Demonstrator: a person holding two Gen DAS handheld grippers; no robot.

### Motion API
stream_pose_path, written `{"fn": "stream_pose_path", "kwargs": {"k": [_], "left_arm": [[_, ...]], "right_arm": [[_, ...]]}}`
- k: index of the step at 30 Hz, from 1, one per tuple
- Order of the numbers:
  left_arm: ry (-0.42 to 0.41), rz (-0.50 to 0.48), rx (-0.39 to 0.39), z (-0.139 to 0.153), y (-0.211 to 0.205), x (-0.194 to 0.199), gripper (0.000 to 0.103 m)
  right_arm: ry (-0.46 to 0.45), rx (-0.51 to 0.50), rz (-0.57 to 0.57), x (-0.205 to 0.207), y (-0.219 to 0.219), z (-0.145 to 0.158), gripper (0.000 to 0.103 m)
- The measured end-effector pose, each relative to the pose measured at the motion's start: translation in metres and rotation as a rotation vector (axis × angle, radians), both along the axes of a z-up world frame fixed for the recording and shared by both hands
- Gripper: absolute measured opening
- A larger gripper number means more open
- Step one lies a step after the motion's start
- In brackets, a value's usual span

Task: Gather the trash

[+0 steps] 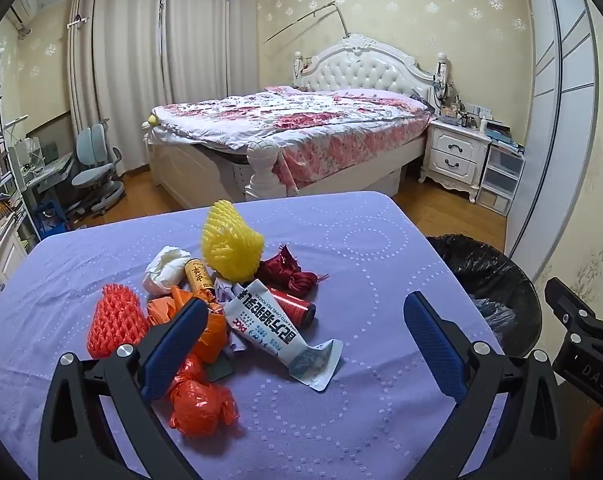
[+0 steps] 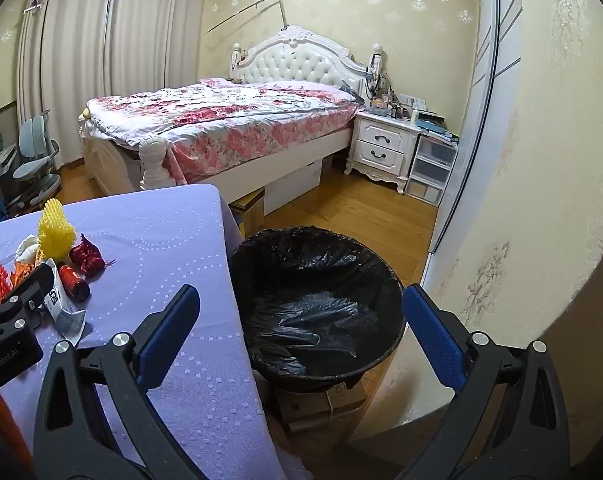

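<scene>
I see the trash pile at centre-left on the counter (image 1: 341, 240); the milk powder sachet (image 1: 269, 328) runs long-axis from upper left to lower right. My left gripper (image 1: 301, 344) and right gripper (image 2: 301, 336) both have jaws released, the right over the black-lined bin (image 2: 317, 308).

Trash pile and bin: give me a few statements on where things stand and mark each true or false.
1. The left gripper is open and holds nothing. True.
2. The yellow foam net already lies in the bin. False: it stands on the purple tablecloth with the rest of the pile.
3. The bin is lined with a black bag. True.
4. The right gripper is clamped on the red can. False: its jaws are open, in front of the bin.
5. The white packet lies beside the red can. True.
</scene>
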State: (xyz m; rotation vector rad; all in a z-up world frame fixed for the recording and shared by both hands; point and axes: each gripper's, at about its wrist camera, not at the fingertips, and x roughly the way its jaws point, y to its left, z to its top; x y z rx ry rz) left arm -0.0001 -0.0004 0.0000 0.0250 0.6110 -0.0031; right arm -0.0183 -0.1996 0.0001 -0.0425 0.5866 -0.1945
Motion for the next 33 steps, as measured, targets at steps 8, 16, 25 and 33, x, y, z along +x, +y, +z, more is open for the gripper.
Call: {"fn": "stream_pose_path", "kwargs": {"k": [8,16,25,33], "left_arm": [[-0.020,0.008,0.003,0.002,0.001,-0.003,0.098],[-0.034,0.012,0.005,0.008,0.007,-0.007,0.098],[-0.025,0.026,0.011,0.011,0.008,-0.009,0.098],[-0.023,0.030,0.010,0.010,0.010,-0.009,0.098]], "right_arm": [[0.000,-0.002,-0.001,0.000,0.002,0.001,0.099],[-0.003,0.000,0.003,0.002,0.002,0.001,0.099],[-0.007,0.000,0.004,-0.001,0.005,0.003,0.099],[-0.010,0.001,0.004,-0.002,0.006,0.004,0.099]]}}
